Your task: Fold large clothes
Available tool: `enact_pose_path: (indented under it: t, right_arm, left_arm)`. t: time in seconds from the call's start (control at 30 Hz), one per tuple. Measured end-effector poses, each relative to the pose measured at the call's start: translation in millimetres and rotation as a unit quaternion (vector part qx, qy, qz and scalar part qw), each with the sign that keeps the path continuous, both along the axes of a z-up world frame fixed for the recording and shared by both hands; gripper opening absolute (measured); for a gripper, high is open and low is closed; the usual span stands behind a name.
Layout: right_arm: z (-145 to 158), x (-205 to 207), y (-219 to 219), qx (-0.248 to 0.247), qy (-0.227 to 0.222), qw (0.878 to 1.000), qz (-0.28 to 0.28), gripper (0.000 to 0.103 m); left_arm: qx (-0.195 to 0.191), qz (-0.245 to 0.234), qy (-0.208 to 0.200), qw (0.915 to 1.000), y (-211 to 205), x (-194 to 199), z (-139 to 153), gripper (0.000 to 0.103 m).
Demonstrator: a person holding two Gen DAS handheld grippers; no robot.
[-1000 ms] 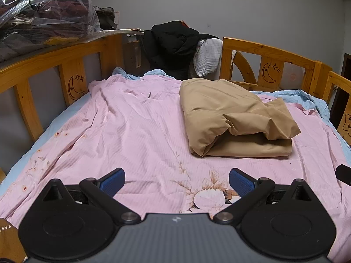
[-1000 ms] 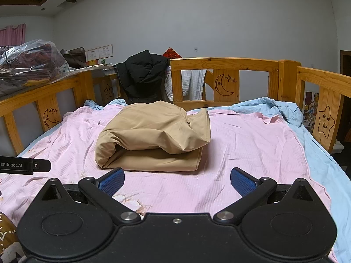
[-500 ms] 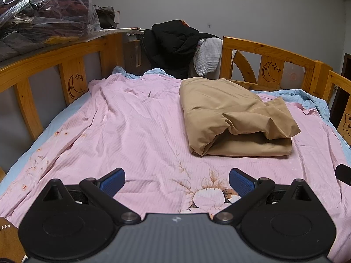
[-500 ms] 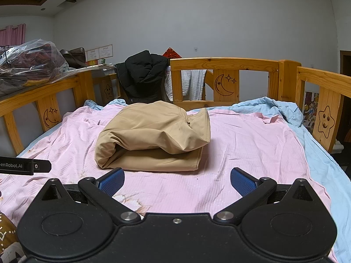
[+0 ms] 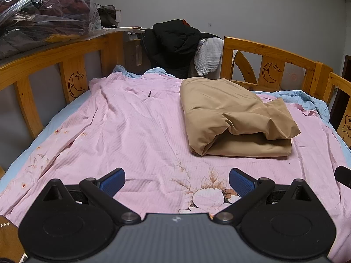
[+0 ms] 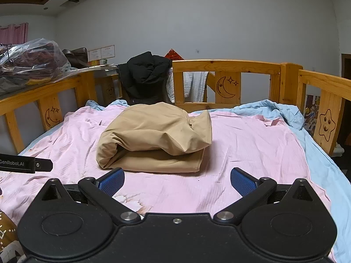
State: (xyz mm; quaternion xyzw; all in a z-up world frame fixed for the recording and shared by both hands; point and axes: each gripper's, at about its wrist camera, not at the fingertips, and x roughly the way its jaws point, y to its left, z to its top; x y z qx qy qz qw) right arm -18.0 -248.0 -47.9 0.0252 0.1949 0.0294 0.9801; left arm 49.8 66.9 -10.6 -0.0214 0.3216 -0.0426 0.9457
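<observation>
Two grippers are seen over a wooden bed frame, which takes up most of both views, with moon-and-star cutouts carved into its rails. Pink floral bedding is spread across the mattress, with a light blue sheet exposed along the right edge. A tan garment is laid folded into a thick bundle on the pink bedding, centred in the right wrist view and right of centre in the left wrist view, well apart from both sets of fingers. A black jacket is draped over the far rail, with a grey-white cloth hung just beside it. A clear plastic bag of dark clothes is stacked on the ledge at left. Left gripper: jaws spread wide, nothing held. Right gripper: jaws spread wide, nothing held, hovering just short of the bundle's near edge.
</observation>
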Motion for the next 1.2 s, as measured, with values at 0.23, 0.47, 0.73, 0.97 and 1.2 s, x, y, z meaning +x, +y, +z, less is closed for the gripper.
enact_pose_path:
  t: [0.23,0.47,0.73,0.97,1.2]
  right_arm:
    - [0.0,-0.1,0.0,0.0,0.0,1.0,0.0,0.102]
    - [0.0,0.1,-0.6,0.0,0.0,1.0,0.0,0.102]
    - [0.0,0.1,-0.4,0.0,0.0,1.0,0.0,0.102]
    - [-0.2,0.1,-0.6,-0.001,0.0,1.0,0.0,0.102]
    - [-0.6,0.2,-0.4,-0.001,0.001,1.0,-0.001,0.102]
  left_arm:
    - [0.001,0.0,-0.003,1.0,-0.7,-1.4,0.8,0.103]
    - [0.0,0.002,0.004,1.0,-1.7,-2.8,2.6,0.102]
    - [0.015,-0.005,-0.003,0.9999,-7.2,-4.4,4.0,0.102]
    - [0.014,-0.004,-0.004,0.9999,-6.6,-5.2,3.9,0.102]
    - [0.018,-0.008,-0.002,0.9998,-6.4,-5.7,4.0,0.102]
